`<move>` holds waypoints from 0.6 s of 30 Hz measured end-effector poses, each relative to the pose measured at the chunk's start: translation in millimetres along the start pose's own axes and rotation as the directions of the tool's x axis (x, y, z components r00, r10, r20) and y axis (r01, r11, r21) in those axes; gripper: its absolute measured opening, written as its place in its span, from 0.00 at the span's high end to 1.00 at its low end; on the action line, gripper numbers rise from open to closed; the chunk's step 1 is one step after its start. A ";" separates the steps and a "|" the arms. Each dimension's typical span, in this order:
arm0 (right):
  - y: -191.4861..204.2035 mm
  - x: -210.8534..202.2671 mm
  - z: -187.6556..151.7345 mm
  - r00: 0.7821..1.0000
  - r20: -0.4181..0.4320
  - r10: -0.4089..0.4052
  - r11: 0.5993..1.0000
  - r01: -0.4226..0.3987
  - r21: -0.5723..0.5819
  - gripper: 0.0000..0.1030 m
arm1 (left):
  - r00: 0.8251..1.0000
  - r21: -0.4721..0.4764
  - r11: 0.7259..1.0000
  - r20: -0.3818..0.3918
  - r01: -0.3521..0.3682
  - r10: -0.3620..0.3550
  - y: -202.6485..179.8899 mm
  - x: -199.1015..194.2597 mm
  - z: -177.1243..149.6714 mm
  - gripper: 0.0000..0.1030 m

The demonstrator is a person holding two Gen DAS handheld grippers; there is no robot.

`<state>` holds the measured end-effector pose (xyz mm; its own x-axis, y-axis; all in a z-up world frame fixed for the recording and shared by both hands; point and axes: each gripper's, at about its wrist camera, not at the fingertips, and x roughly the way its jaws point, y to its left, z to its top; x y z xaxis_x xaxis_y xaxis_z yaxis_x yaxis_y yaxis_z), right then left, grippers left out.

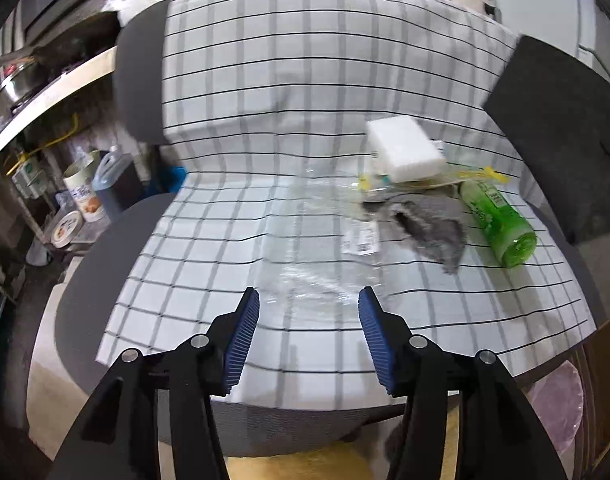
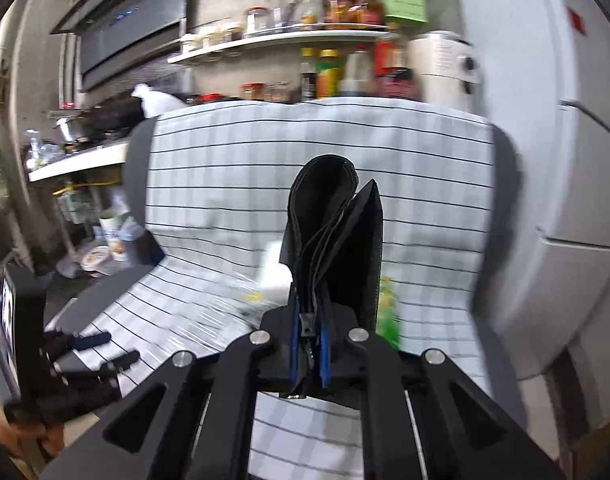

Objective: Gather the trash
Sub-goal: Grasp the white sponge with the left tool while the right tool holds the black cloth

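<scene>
Black bag (image 2: 333,236) (folded, dark fabric-like sheet) stands upright, pinched at its lower edge by the right gripper (image 2: 307,344). Left gripper (image 1: 309,320) released, empty, above clear plastic wrap (image 1: 317,248) on the checked cloth (image 1: 225,80); green bottle (image 1: 499,222) farther right.

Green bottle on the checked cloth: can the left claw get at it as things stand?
Probably yes. The left claw is open and empty, and the green bottle lies on its side with nothing over it; only the grey rag lies beside it.
</scene>
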<state>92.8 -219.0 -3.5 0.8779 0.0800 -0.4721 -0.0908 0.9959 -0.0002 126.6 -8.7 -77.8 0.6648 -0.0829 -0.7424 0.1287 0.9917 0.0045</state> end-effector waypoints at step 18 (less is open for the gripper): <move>-84.6 10.1 -56.9 0.990 -0.084 -0.111 0.991 0.117 0.067 0.92 | 1.000 0.010 1.000 -0.003 0.027 -0.027 -87.0 80.5 97.6 0.20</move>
<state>82.6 -304.9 -58.4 0.8398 -0.0352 -0.5418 0.0443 0.9990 0.0039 240.7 -111.2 -72.6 0.6591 -0.1091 -0.7441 0.1535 0.9881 -0.0090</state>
